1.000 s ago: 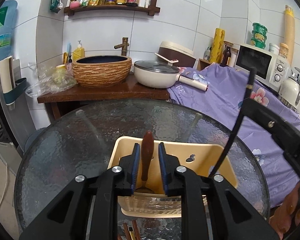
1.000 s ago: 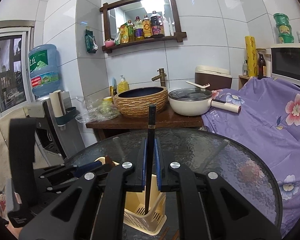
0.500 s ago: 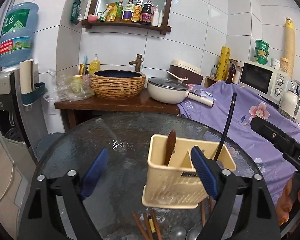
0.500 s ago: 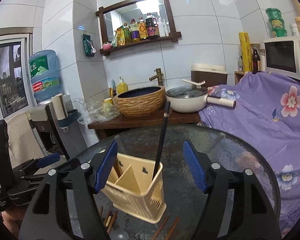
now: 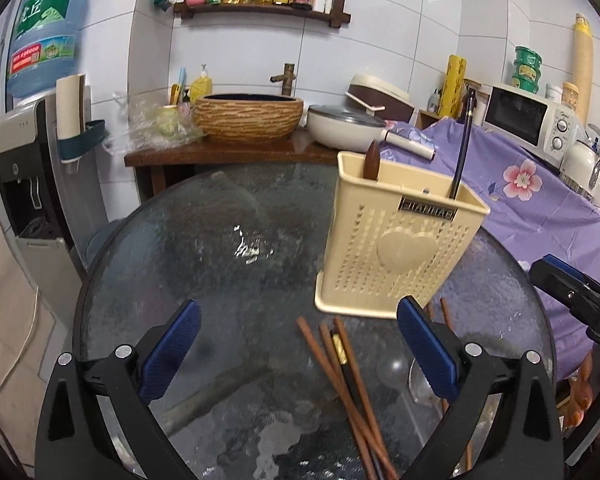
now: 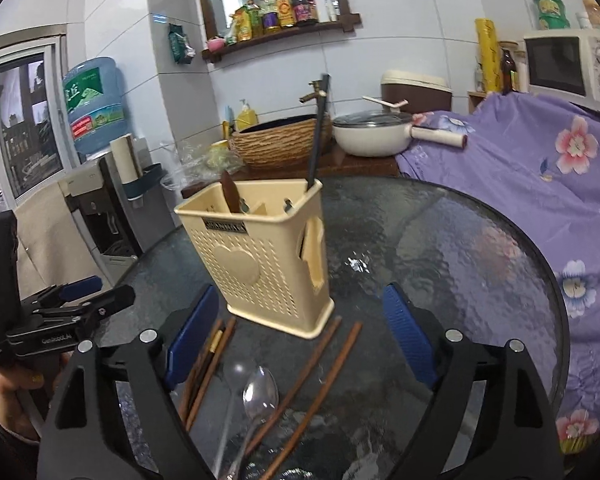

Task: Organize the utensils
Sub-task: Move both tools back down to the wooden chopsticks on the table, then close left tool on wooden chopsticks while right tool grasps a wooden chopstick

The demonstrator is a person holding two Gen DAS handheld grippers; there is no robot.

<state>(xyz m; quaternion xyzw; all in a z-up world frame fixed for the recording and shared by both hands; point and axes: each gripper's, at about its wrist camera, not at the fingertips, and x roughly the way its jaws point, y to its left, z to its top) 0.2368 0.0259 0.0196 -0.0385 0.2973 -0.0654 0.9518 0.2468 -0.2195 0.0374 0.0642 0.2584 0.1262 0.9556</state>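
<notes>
A cream utensil holder (image 5: 396,240) (image 6: 260,256) stands on the round glass table (image 5: 220,256). A brown wooden handle (image 5: 372,160) (image 6: 231,194) stands in its left compartment and a black chopstick (image 5: 462,148) (image 6: 318,140) in its right one. Brown chopsticks (image 5: 340,372) (image 6: 328,372) and clear spoons (image 6: 256,396) lie on the glass in front of it. My left gripper (image 5: 298,344) is open and empty, low over the table before the holder. My right gripper (image 6: 300,332) is open and empty over the loose utensils.
A wooden counter (image 5: 228,152) with a woven basin (image 5: 248,118) and a white pan (image 5: 346,130) stands behind the table. A purple flowered cloth (image 6: 540,168) covers the right side. A water dispenser (image 5: 32,168) stands at left.
Both grippers have opened, let go of the wooden-handled utensil and the black chopstick in the holder, and pulled back and down to table level.
</notes>
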